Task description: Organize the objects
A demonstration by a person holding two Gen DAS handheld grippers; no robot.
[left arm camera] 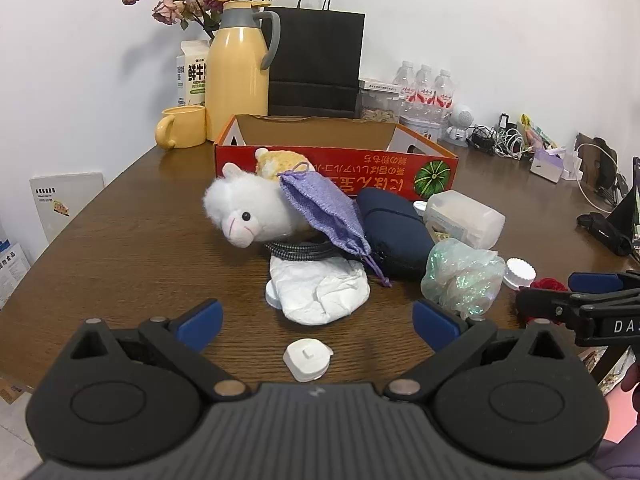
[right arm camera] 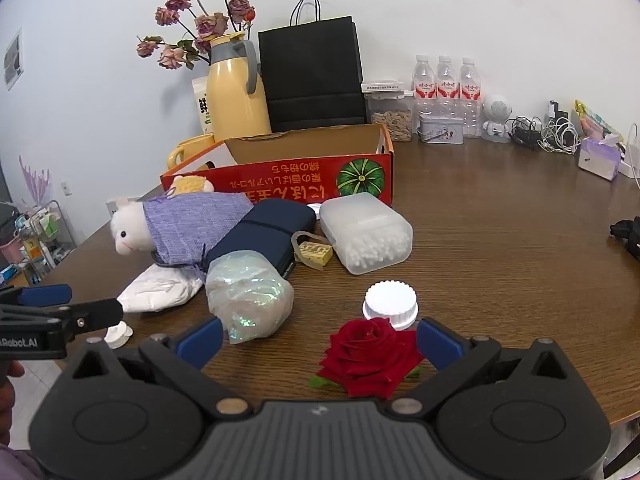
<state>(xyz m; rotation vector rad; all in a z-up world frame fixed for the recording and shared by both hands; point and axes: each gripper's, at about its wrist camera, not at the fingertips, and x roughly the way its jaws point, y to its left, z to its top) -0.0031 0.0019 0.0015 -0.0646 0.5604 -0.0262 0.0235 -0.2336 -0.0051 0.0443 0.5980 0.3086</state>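
Observation:
My left gripper (left arm camera: 318, 325) is open low over the wooden table (left arm camera: 140, 248), with a small white cap (left arm camera: 308, 360) lying loose between its fingers. Just ahead is a pile: a white crumpled packet (left arm camera: 320, 292), a white plush alpaca (left arm camera: 248, 208), a purple knit pouch (left arm camera: 320, 208), a navy case (left arm camera: 396, 232) and an iridescent bag (left arm camera: 460, 280). Behind them stands a red cardboard box (left arm camera: 336, 168), open on top. My right gripper (right arm camera: 319, 341) is open too, with a red rose (right arm camera: 368, 356) between its fingers but untouched, and a white ribbed lid (right arm camera: 390, 304) just beyond.
A translucent box of cotton swabs (right arm camera: 366, 232) lies right of the navy case. At the back stand a yellow thermos (right arm camera: 236, 96), a yellow mug (left arm camera: 180, 132), a black paper bag (right arm camera: 312, 76), water bottles (right arm camera: 446, 88), cables (right arm camera: 556, 136) and a tissue box (right arm camera: 600, 158).

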